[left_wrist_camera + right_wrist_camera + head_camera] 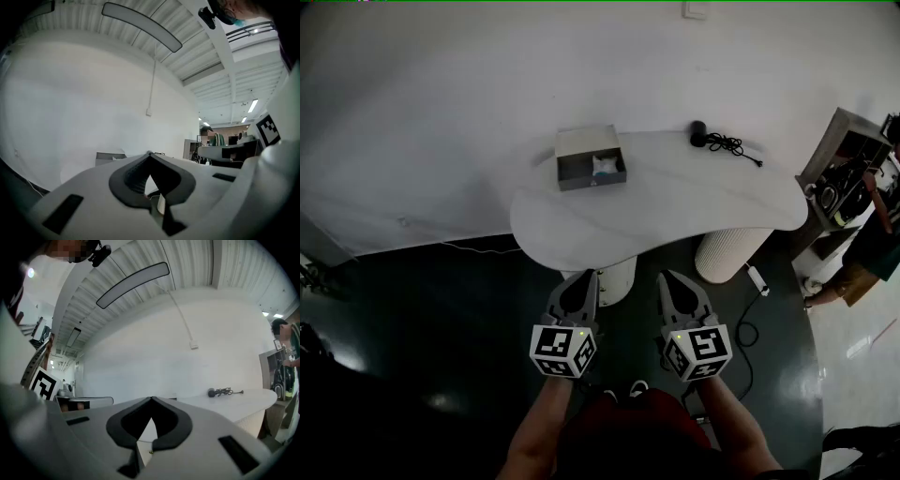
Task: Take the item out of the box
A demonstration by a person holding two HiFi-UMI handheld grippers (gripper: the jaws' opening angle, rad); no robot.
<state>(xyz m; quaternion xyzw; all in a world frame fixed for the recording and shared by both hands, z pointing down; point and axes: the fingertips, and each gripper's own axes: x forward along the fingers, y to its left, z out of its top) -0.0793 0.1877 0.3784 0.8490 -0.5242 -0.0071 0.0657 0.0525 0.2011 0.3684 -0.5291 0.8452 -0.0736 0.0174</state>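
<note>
Left gripper (581, 275), right gripper (671, 277): level, closed

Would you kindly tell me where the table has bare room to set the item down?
The round-edged white table is bare across its middle and near edge, between the open grey box at back left and the black cabled device at back right. Only that back edge is occupied.
</note>
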